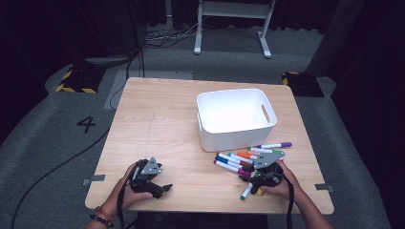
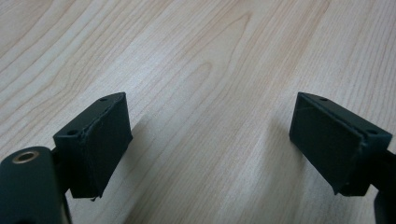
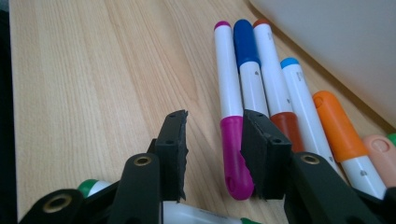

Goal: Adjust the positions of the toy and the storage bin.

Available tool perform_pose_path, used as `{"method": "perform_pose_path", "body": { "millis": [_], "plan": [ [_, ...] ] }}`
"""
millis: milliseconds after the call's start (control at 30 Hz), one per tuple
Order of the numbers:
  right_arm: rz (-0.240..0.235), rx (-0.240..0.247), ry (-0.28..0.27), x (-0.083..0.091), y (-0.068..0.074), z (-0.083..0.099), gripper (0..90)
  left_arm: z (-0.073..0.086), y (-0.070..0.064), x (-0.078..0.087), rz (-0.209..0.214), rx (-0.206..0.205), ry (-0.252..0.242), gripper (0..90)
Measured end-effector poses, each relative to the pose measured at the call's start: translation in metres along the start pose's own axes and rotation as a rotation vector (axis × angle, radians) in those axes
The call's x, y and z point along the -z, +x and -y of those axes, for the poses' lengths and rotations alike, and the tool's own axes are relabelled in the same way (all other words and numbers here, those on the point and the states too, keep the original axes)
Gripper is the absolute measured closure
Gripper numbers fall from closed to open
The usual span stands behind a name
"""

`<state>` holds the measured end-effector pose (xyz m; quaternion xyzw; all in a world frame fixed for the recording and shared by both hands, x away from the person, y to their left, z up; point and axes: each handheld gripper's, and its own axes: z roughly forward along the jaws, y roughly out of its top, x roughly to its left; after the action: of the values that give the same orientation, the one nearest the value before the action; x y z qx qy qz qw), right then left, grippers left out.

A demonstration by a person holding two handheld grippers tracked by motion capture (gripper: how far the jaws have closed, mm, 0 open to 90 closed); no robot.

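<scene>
Right gripper (image 3: pixel 212 135): jaws apart around the magenta cap end of a white marker with a magenta cap (image 3: pixel 232 121); the cap lies in the gap, close against the right-hand pad, not clamped.
Under the right gripper: a white marker with a green cap (image 3: pixel 95 185) runs crosswise below the left-hand finger.
Just beyond the right-hand finger: a row of white plastic markers side by side, a dark blue-capped marker (image 3: pixel 247 65), a brown-capped marker (image 3: pixel 275 88), a light blue-tipped marker (image 3: pixel 303 107) and an orange-capped marker (image 3: pixel 343 135).
Farther out: a white rectangular plastic bin with handle slots (image 1: pixel 236 119) stands behind the markers; a purple-capped marker (image 1: pixel 274 145) lies beside its near wall.
Left gripper (image 2: pixel 210 140): jaws wide apart over the bare light wooden table (image 2: pixel 196 60), nothing between them; in the high view it rests near the table's front edge, well apart from the markers.
</scene>
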<state>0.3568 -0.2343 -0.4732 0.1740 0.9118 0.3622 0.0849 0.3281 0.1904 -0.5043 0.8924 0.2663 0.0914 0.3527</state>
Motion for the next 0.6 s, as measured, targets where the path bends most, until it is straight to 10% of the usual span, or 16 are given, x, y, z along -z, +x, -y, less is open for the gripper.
{"method": "perform_pose_path", "body": {
  "millis": [600],
  "plan": [
    [-0.019, 0.01, 0.095, -0.023, -0.005, -0.006, 68.1, 0.0, 0.001, 0.0, 0.007, 0.003, -0.002, 13.0]
  ]
}}
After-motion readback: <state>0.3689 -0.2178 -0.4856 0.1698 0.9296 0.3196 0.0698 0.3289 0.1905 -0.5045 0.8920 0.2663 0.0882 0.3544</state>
